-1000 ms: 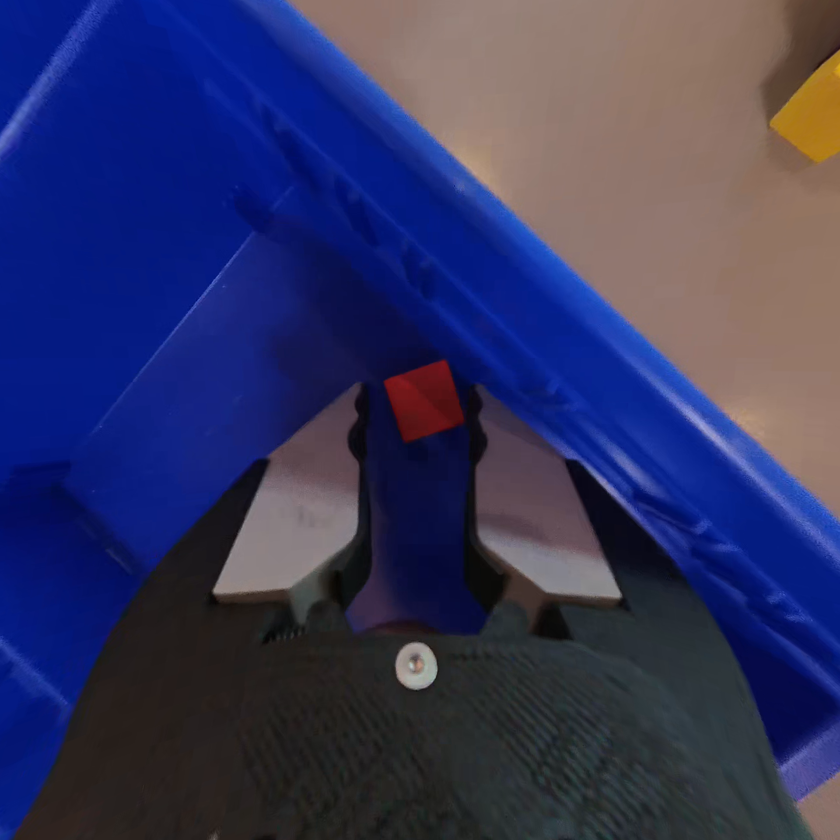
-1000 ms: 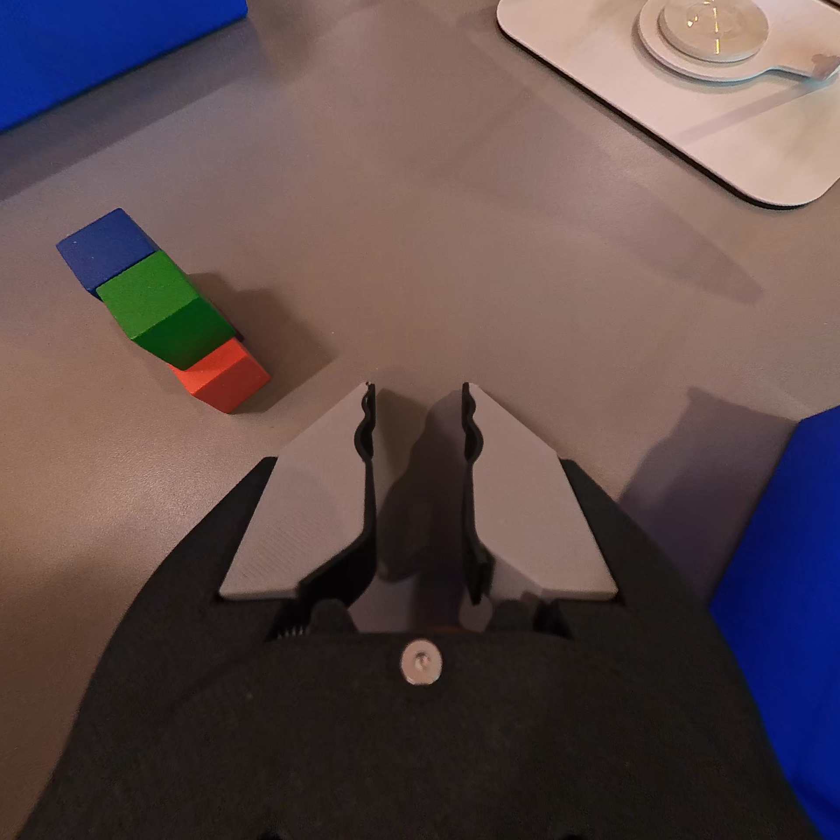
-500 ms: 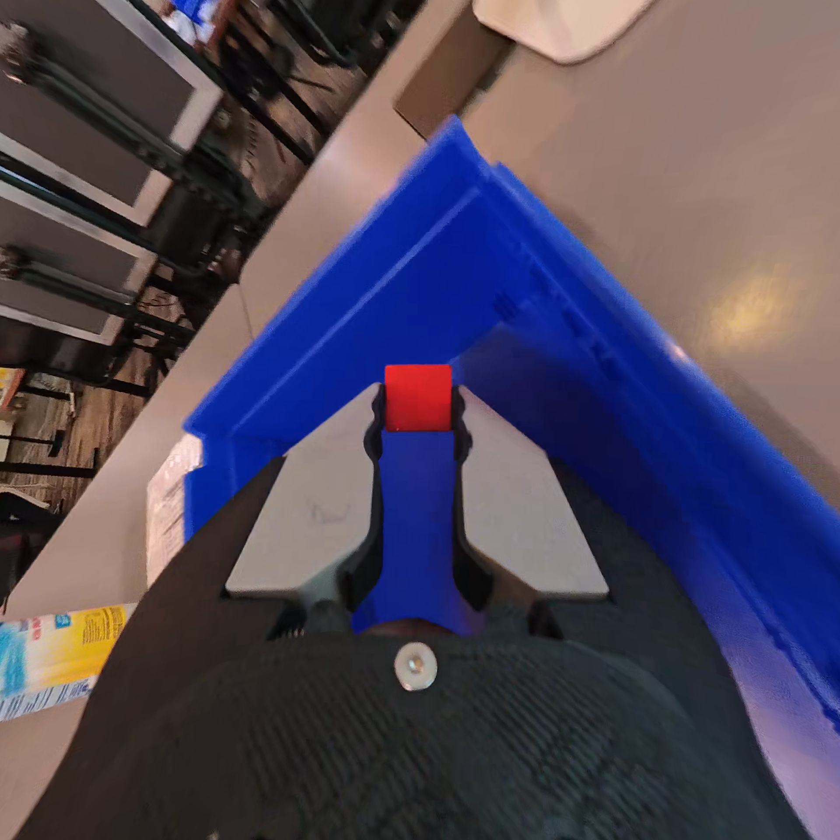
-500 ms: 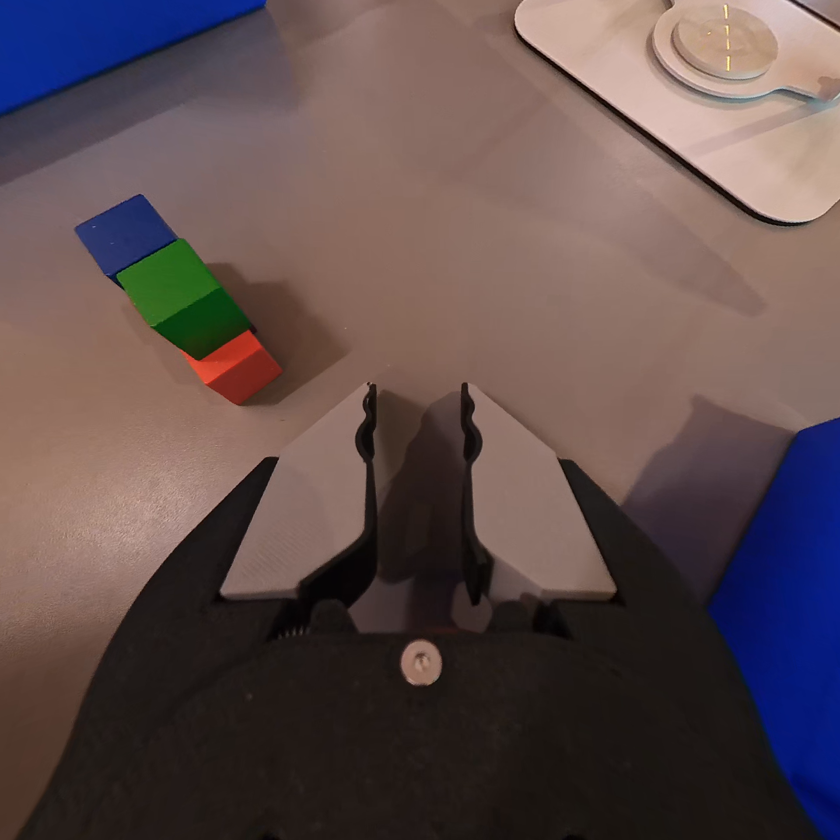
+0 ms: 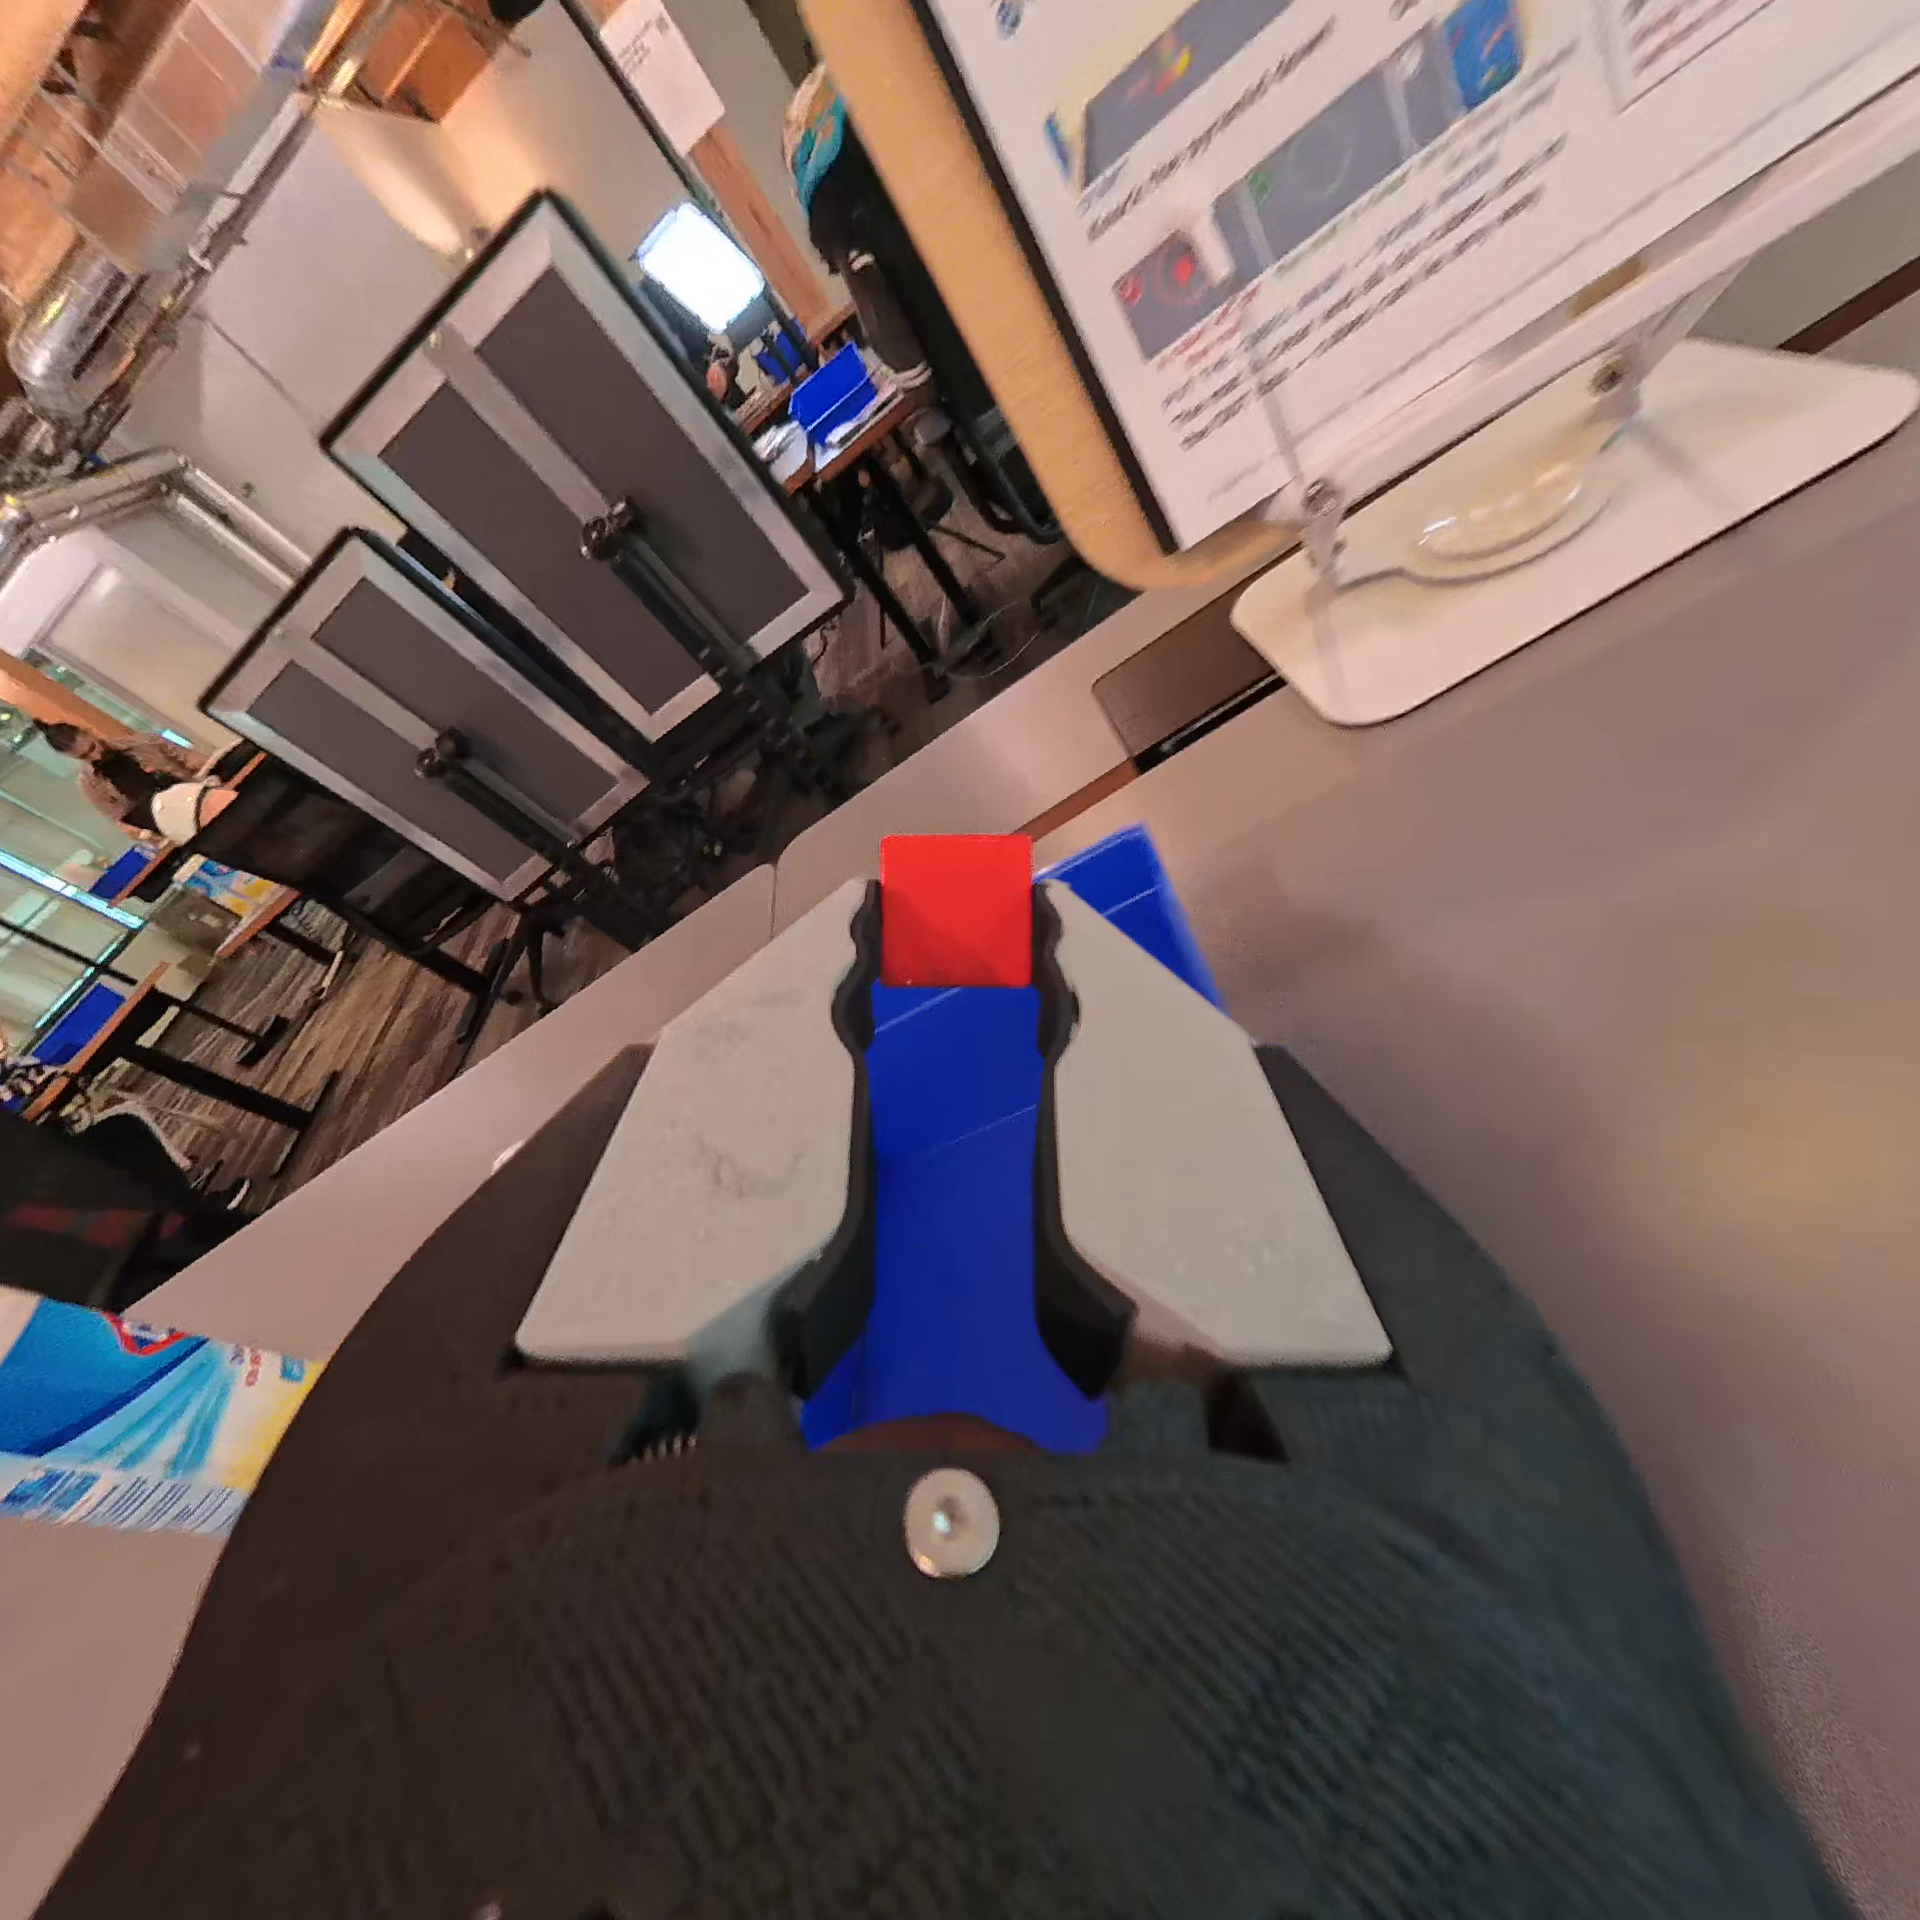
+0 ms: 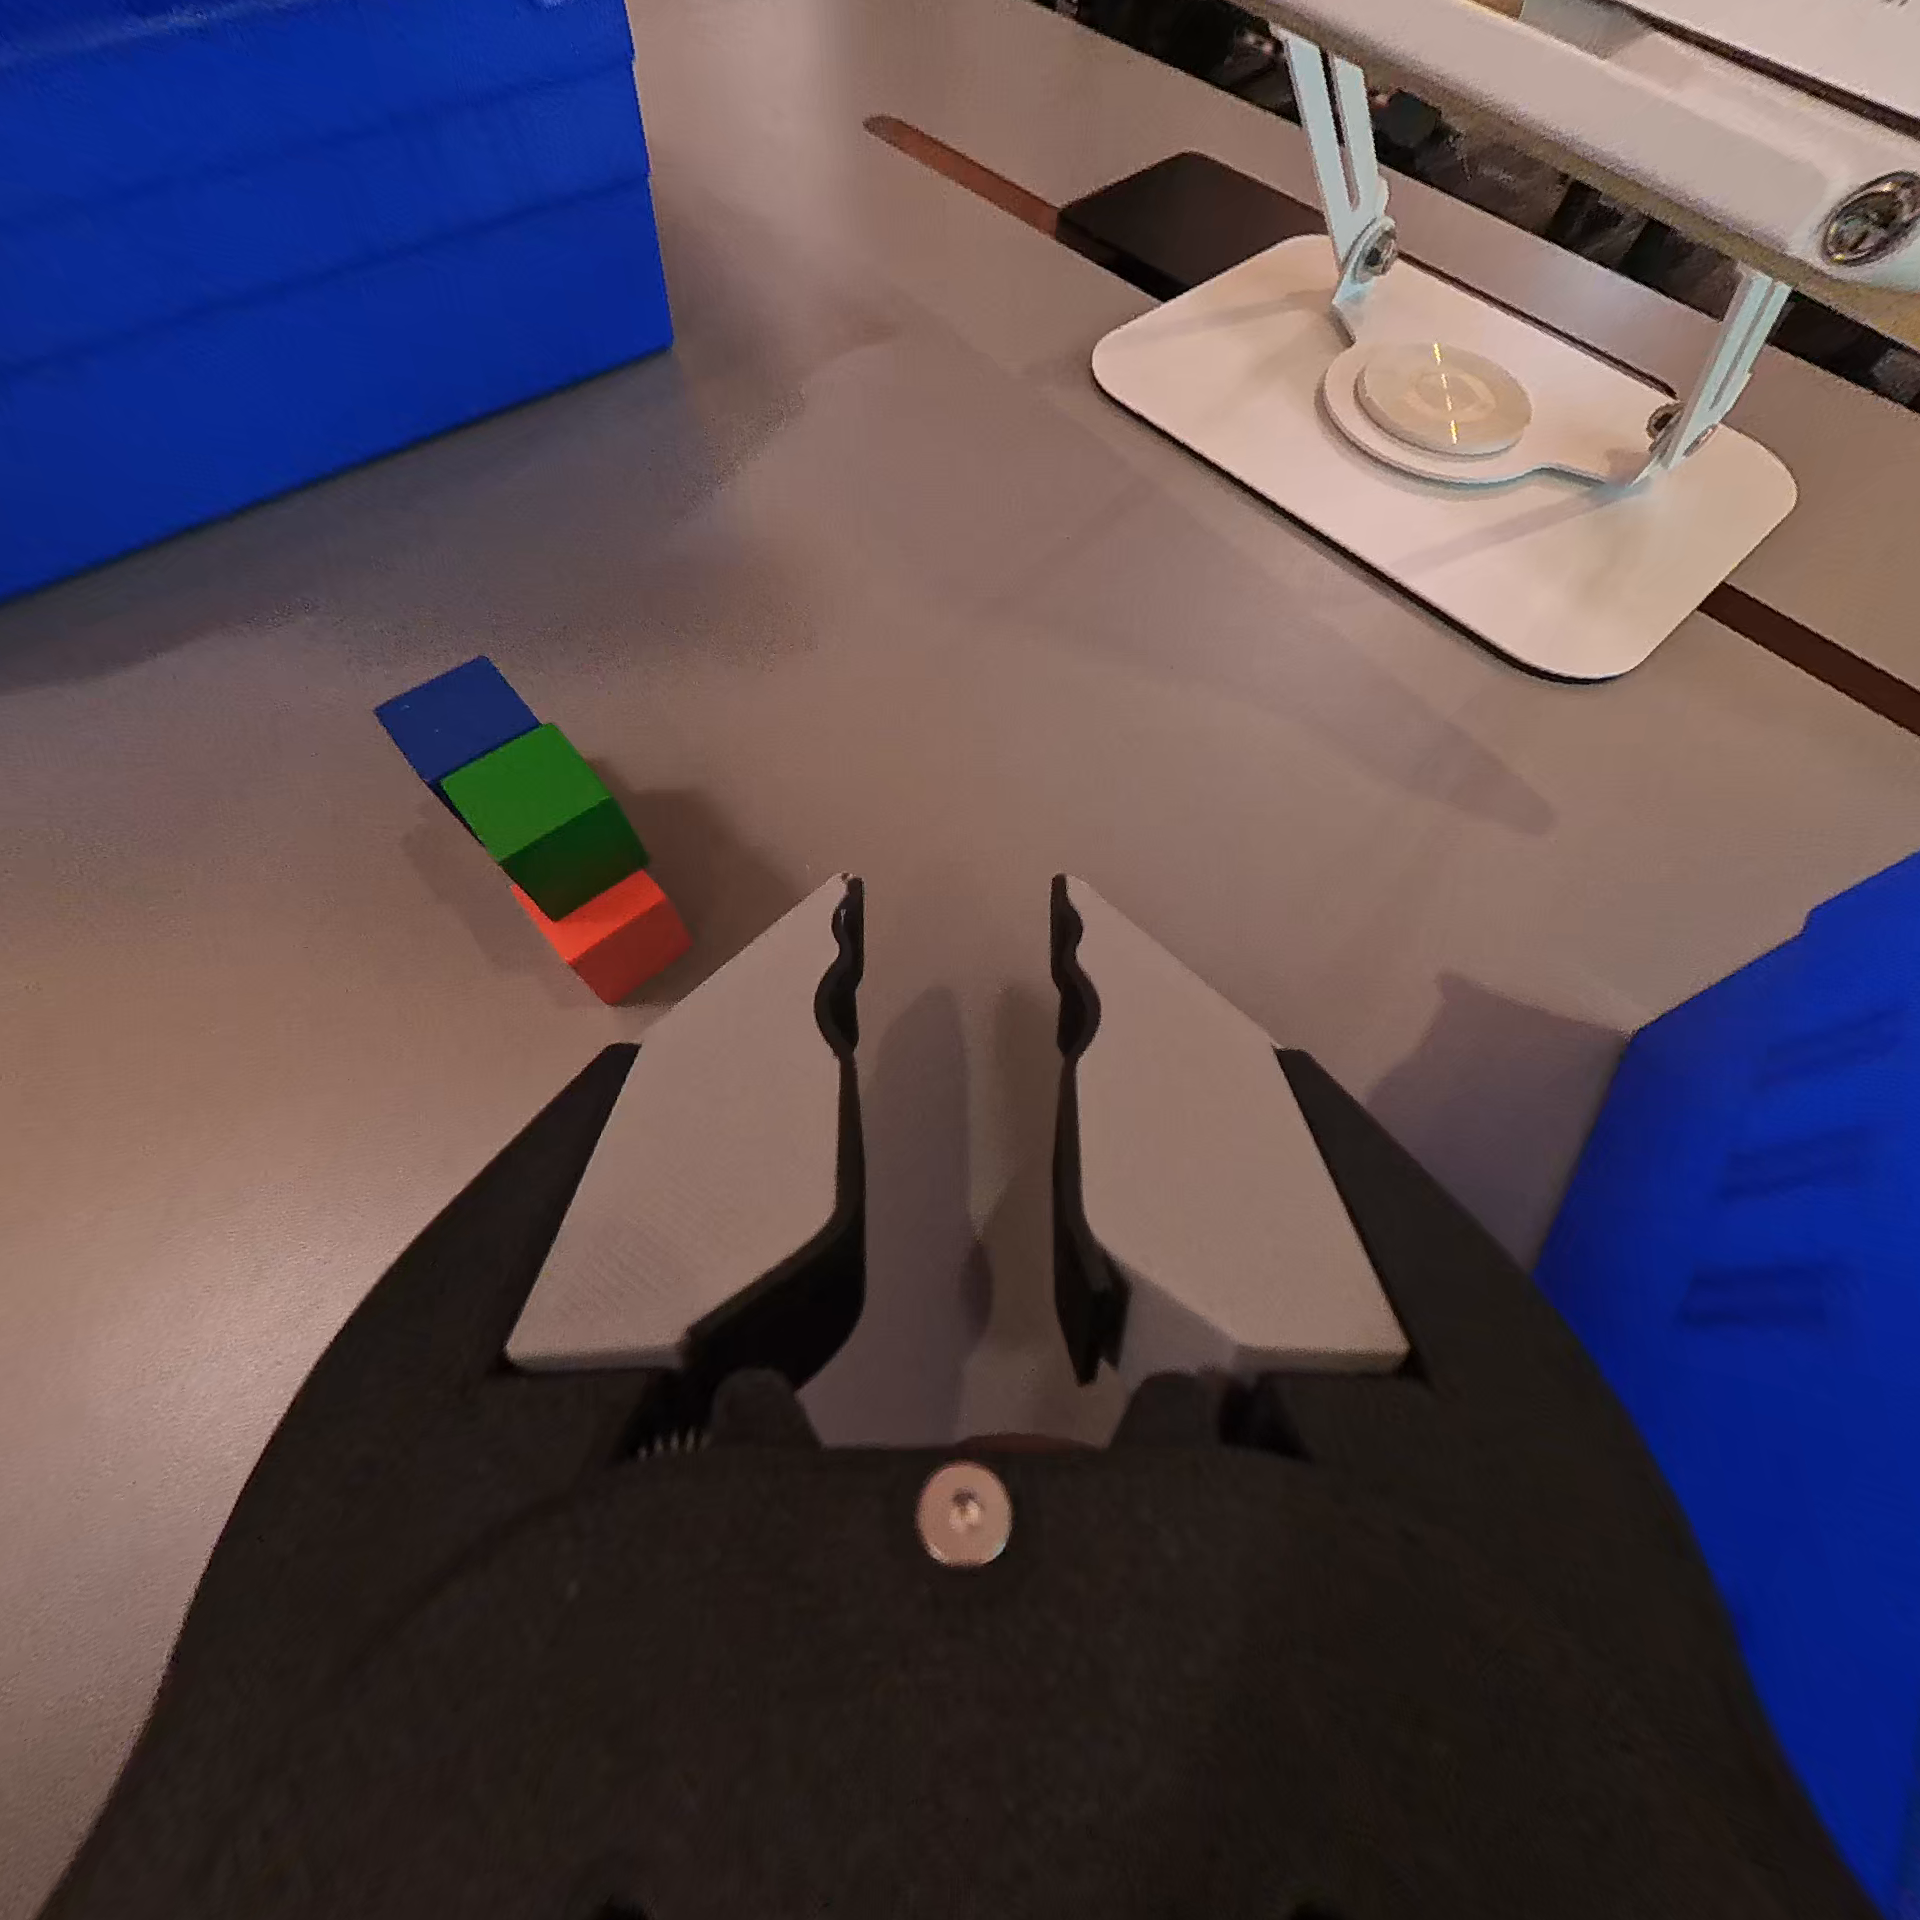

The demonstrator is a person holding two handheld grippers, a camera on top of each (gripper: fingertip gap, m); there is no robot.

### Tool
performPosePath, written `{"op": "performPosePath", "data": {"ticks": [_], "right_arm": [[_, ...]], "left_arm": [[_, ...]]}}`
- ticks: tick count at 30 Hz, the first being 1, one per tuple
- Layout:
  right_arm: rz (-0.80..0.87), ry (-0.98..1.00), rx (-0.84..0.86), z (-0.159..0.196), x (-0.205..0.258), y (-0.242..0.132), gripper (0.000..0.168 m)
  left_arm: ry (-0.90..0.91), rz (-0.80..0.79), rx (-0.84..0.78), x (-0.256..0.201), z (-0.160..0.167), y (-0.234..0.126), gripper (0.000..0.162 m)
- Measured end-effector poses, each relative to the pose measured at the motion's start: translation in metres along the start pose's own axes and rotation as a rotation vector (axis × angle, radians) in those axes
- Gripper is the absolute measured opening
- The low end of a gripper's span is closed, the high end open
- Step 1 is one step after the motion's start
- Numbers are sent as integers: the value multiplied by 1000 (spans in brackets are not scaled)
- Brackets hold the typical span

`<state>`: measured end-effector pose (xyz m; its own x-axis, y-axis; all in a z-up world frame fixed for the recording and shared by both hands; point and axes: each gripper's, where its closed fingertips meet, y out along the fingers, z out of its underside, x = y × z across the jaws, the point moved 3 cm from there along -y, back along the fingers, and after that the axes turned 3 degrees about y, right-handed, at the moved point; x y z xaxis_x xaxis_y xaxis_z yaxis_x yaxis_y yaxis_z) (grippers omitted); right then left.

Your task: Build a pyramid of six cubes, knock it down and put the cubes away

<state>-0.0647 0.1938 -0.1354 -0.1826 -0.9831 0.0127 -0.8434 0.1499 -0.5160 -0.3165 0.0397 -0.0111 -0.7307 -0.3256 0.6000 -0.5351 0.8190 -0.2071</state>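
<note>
My left gripper (image 5: 954, 914) is shut on a red cube (image 5: 956, 910) and holds it above a blue bin (image 5: 1132, 914), whose inside shows between the fingers. My right gripper (image 6: 954, 914) is open and empty, low over the grey table. To its left stand a blue cube (image 6: 449, 713), a green cube (image 6: 544, 812) and an orange-red cube (image 6: 619, 935), touching in a slanted row; the green one seems to rest on its neighbours.
A blue bin (image 6: 312, 270) stands at the back left in the right wrist view, and another blue bin wall (image 6: 1756, 1247) is close on the right. A white stand base (image 6: 1455, 457) with a poster board (image 5: 1351, 208) sits at the back right. A printed box (image 5: 125, 1423) lies at the left. About 30 cm separates my left fingertips from my right. To the white stand base (image 6: 1455, 457): right tips about 25 cm, left tips about 40 cm. It is also in sight in the left wrist view (image 5: 1565, 505).
My left gripper closed on the red cube inside the bin, lifted it out and tilted up toward the room. My right gripper tilted up and drew nearer the three cubes, still open.
</note>
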Motion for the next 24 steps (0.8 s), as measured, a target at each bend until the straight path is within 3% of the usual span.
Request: {"op": "performPosePath", "data": {"ticks": [12, 24], "right_arm": [[-66, 40, -116, -18, 6, -16, 33], [-224, 15, -241, -35, 30, -28, 38]], "left_arm": [[50, 146, -160, -89, -74, -22, 26], [84, 486, -179, -170, -62, -23, 26]]}}
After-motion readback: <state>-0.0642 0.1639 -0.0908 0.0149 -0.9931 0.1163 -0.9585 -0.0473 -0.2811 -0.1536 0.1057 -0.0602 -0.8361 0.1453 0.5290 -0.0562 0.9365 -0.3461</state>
